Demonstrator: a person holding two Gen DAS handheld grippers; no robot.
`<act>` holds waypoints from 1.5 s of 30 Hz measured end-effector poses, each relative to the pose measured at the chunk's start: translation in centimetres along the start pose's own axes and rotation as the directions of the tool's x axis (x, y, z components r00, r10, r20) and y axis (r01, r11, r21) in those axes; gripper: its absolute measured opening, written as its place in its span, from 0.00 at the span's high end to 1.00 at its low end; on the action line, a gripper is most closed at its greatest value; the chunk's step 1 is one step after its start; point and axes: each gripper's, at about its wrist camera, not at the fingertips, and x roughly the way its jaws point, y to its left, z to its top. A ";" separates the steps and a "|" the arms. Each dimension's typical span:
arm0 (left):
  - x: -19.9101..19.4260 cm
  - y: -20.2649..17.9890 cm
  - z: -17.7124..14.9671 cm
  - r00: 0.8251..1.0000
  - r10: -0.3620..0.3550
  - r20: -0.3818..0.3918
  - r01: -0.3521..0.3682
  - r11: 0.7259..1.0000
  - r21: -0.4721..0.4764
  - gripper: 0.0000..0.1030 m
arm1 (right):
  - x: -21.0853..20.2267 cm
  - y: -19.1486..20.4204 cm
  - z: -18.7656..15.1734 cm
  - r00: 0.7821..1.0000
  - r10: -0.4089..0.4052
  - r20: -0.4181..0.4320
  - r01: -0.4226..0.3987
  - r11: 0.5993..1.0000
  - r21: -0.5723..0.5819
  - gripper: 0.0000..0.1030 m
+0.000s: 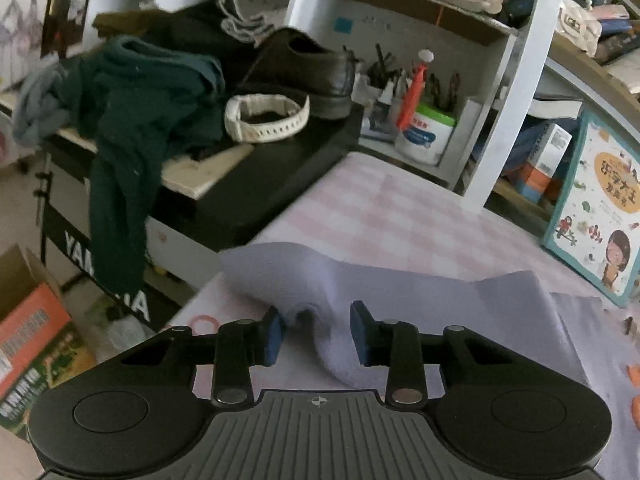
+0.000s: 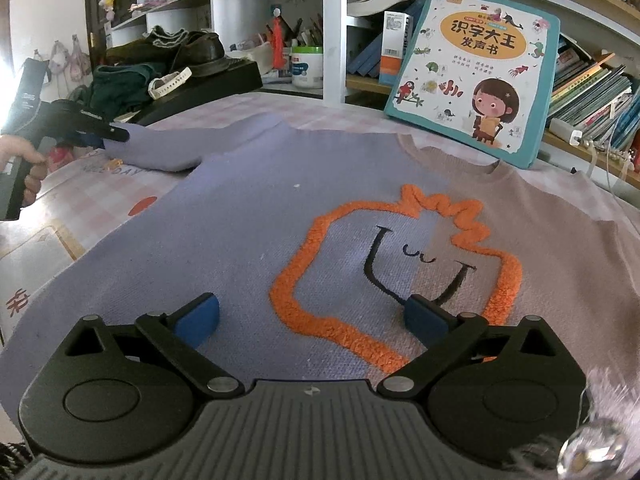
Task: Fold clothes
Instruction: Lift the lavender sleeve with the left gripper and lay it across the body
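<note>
At the far left, the left gripper [image 1: 318, 330] has its 2 blue pads on either side of a raised ridge of the lilac sleeve [image 1: 280, 272]. The left pad touches the cloth; the right pad shows a thin gap, so whether it has a true clamp yet I cannot tell. The right wrist view shows that gripper [image 2: 106, 134] at the sleeve's outer end, with a hand [image 2: 24, 160] on its handle.

Right of it, the sweater [image 2: 248, 216] lies flat, front up, on the checked tablecloth [image 2: 120, 196], directly ahead of and under the right gripper [image 2: 312, 320]. Its jaws stand wide apart, holding nothing, straddling the orange fuzzy outline [image 2: 304, 240].

The knit looks soft, light and limp, likely to sag and drag rather than slide. Cuffs, hem corners and shoulders seem the best holds.

The neckline [image 2: 448, 156] points away from the right gripper toward the picture book [image 2: 476, 68], so the body's long axis runs hem-to-collar, straight ahead; the sleeve stretches out leftward.
</note>
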 end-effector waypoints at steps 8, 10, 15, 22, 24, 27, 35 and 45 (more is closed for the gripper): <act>0.7 1.1 1.1 1.000 0.015 0.015 -0.013 0.997 -0.080 0.77 | 0.0 0.0 0.0 1.000 0.001 -0.001 -0.001 1.000 -0.001 0.02; 0.7 1.5 1.1 1.000 0.001 0.018 0.001 0.995 -0.097 0.86 | 0.0 0.0 0.0 1.000 0.000 -0.001 0.000 1.000 -0.002 0.02; -0.8 0.5 1.3 0.997 -0.036 0.067 0.041 0.996 -0.075 0.90 | -0.5 -0.1 -0.2 1.000 -0.015 0.007 0.015 1.000 0.005 0.02; -5.3 -4.7 3.1 0.975 -0.148 0.167 0.137 0.988 0.078 0.90 | -3.4 -2.7 -1.8 0.996 -0.094 0.005 0.093 0.994 0.054 0.02; -6.5 -6.9 3.5 0.962 -0.198 0.188 0.176 0.976 0.129 0.90 | -4.4 -3.6 -2.3 0.994 -0.114 0.008 0.113 0.991 0.072 0.02; -8.1 -10.5 4.1 0.935 -0.285 0.209 0.246 0.950 0.194 0.90 | -5.8 -4.7 -3.2 0.990 -0.139 0.021 0.136 0.986 0.097 0.02; -9.7 -20.4 5.6 0.857 -0.482 0.183 0.419 0.858 0.298 0.90 | -6.4 -6.7 -5.1 0.984 -0.180 0.006 0.177 0.975 0.137 0.02; -7.2 -30.9 3.1 0.819 -0.570 0.066 0.518 0.784 0.342 0.90 | -6.5 -6.7 -5.1 0.986 -0.164 0.010 0.162 0.978 0.130 0.01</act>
